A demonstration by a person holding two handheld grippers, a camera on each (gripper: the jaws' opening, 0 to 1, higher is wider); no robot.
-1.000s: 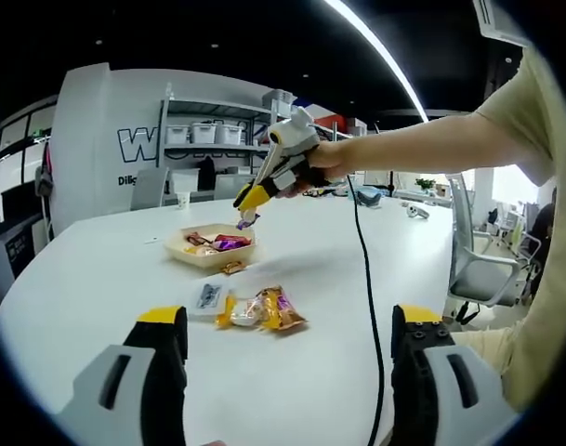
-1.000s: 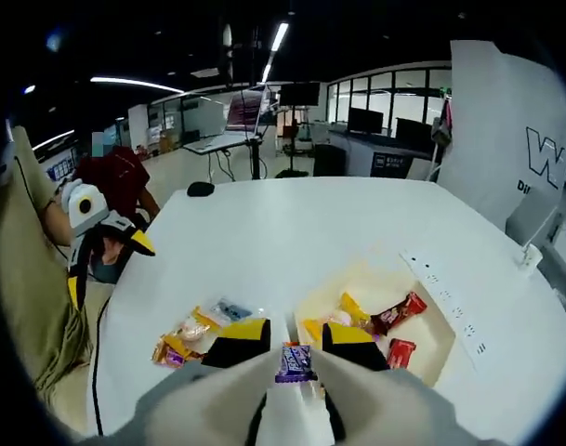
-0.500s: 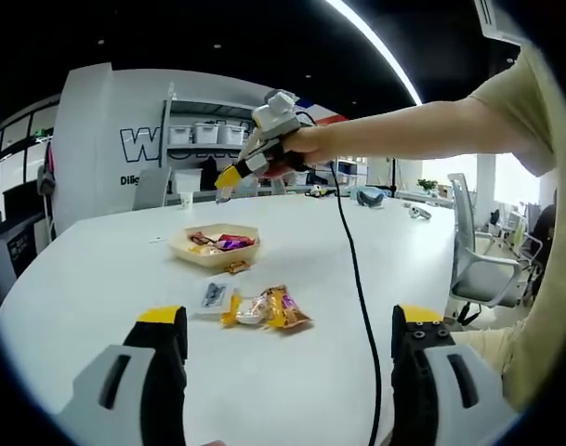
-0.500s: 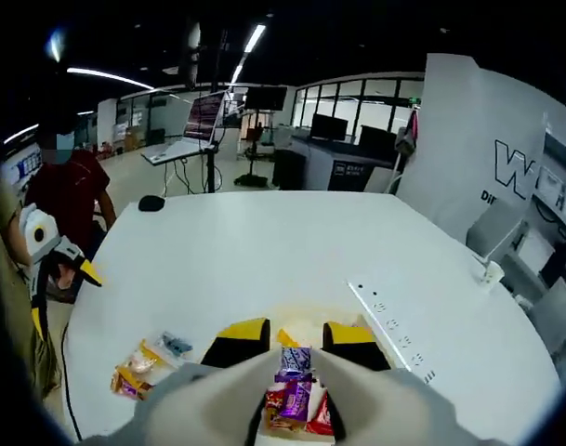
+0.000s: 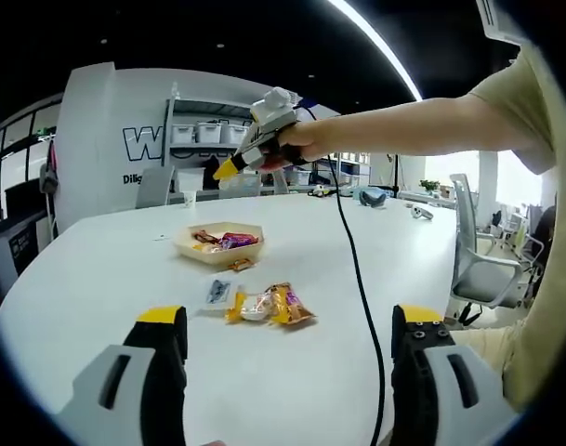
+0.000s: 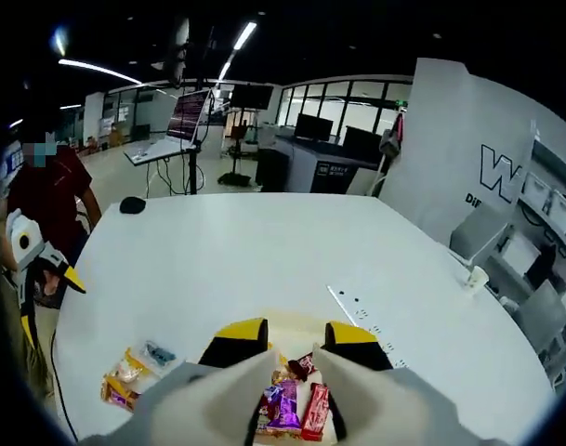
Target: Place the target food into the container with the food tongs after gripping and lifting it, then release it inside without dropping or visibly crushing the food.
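Hovering above the shallow beige container, the right gripper shows in the left gripper view held high in a person's hand, its yellow-tipped jaws pointing down and away with nothing between them. In the right gripper view that same gripper looks straight down: its jaws stand slightly parted and empty, and directly below the gap lies a purple-wrapped snack inside the container, beside a red-wrapped bar and a dark red wrapper nearer the jaw tips. A white power strip lies on the white table just past the right jaw.

The left gripper sits low over the near table edge, jaws spread wide and holding nothing; well ahead of it lie loose snack packets, yellow and orange, with a small clear-wrapped packet just to their left. The container stands beyond them. A black cable trails from the hand down past the left gripper's right jaw.
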